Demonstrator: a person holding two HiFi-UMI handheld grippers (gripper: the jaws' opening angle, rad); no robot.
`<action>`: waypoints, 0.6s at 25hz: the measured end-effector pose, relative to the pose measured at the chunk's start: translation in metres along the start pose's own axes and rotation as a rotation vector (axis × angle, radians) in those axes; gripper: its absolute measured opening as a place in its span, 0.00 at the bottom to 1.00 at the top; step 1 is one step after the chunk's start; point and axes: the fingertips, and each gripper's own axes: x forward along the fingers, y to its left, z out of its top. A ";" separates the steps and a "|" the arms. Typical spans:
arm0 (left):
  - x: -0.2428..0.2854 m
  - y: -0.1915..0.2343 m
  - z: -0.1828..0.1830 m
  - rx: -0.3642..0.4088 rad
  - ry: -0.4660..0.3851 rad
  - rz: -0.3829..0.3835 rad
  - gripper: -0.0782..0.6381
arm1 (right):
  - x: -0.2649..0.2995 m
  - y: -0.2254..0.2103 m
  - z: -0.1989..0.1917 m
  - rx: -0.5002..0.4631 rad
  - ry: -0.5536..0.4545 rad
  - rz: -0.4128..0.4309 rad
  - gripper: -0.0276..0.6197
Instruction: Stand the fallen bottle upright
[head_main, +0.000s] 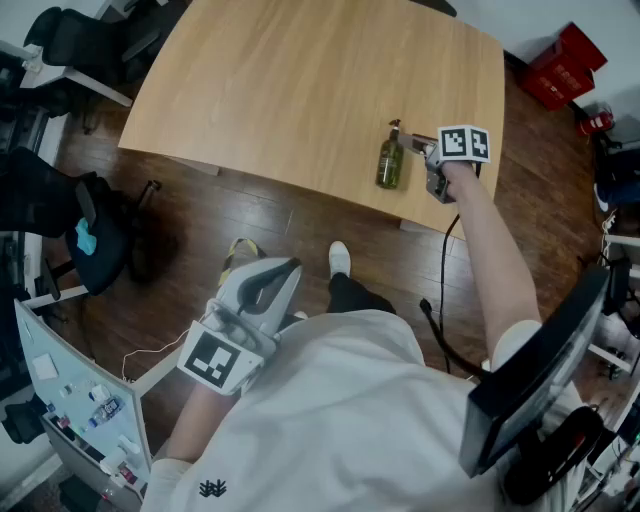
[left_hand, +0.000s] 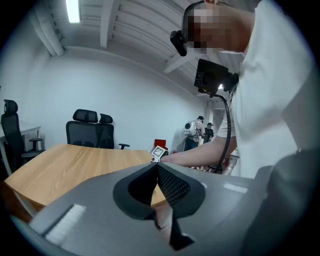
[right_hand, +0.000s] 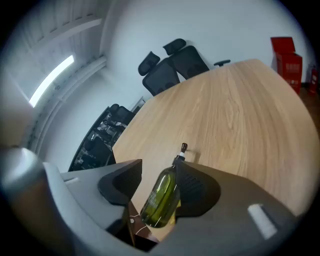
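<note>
A green glass bottle (head_main: 390, 163) with a dark pump top stands upright on the wooden table (head_main: 300, 80), close to its near edge. My right gripper (head_main: 418, 150) reaches it from the right. In the right gripper view the bottle (right_hand: 162, 197) sits between the jaws, its side against the right pad (right_hand: 197, 187). A strip of table shows between the bottle and the left pad, so the right gripper (right_hand: 159, 170) is open. My left gripper (head_main: 275, 275) hangs low by my body, off the table. In its own view the left gripper (left_hand: 156, 167) has its jaws shut together on nothing.
Black office chairs (right_hand: 172, 62) stand at the table's far side and another chair (head_main: 95, 235) on the floor at left. Red boxes (head_main: 565, 62) sit beyond the right corner. A black cable (head_main: 440, 330) trails over the wood floor by my shoe (head_main: 340, 258).
</note>
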 end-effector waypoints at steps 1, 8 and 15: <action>0.005 0.002 0.000 -0.005 0.003 0.005 0.11 | 0.010 -0.009 0.003 0.031 0.022 0.001 0.39; 0.026 0.020 -0.003 -0.046 0.033 0.047 0.11 | 0.058 -0.043 -0.010 0.188 0.188 0.001 0.40; 0.038 0.031 -0.001 -0.052 0.040 0.051 0.11 | 0.040 -0.019 0.013 -0.006 0.036 0.022 0.23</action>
